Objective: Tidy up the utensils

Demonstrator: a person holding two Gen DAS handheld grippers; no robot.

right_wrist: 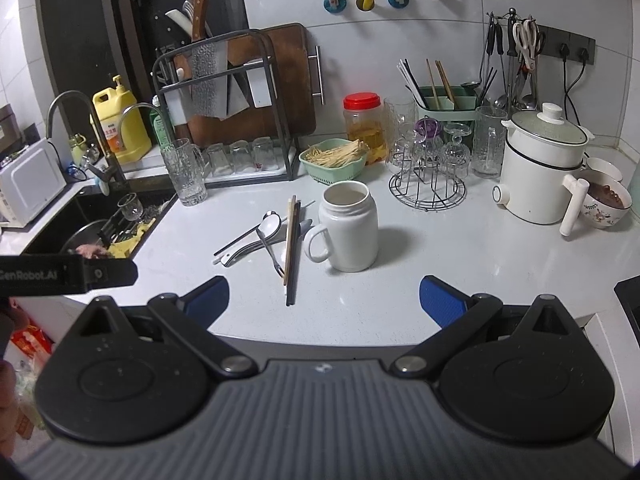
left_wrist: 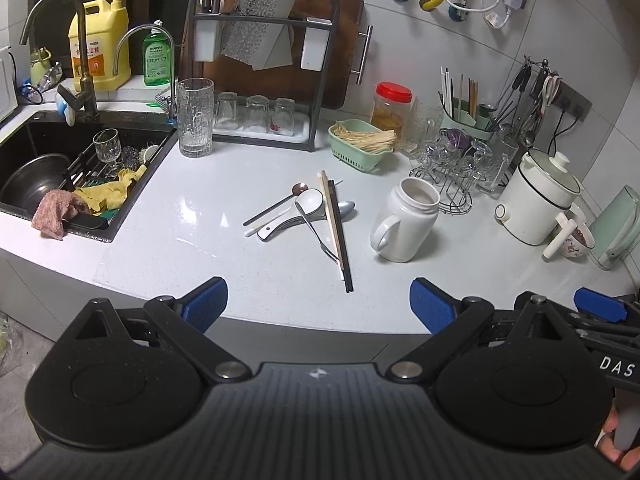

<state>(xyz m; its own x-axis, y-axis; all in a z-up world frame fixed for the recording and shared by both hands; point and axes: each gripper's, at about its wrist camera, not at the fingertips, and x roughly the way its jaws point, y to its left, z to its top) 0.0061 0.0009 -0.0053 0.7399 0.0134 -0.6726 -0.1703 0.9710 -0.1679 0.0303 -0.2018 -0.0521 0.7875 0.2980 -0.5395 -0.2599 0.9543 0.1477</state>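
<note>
A pale speckled bench point(left_wrist: 240, 248) fills the middle of both views, curving along its front edge. At the centre of the frame lies a loose heap of utensils: a white ceramic spoon point(left_wrist: 306, 205), a small dark-handled spoon point(left_wrist: 276, 205), a metal fork point(left_wrist: 318, 236) and crossed chopsticks point(left_wrist: 338, 232), some light, some black. Just right of them stands a white mug point(right_wrist: 349, 232), open mouth up, handle toward the heap. Toward the back, left to right, stand a tall ribbed glass point(left_wrist: 195, 118), a dark knife rack point(left_wrist: 260, 80), a green basket of sticks point(right_wrist: 334, 160), a red-lidded jar point(right_wrist: 365, 128), a wire glass stand point(right_wrist: 428, 176) and a white pot point(right_wrist: 542, 168). At the far right sits a flowered bowl point(right_wrist: 604, 200).
</note>
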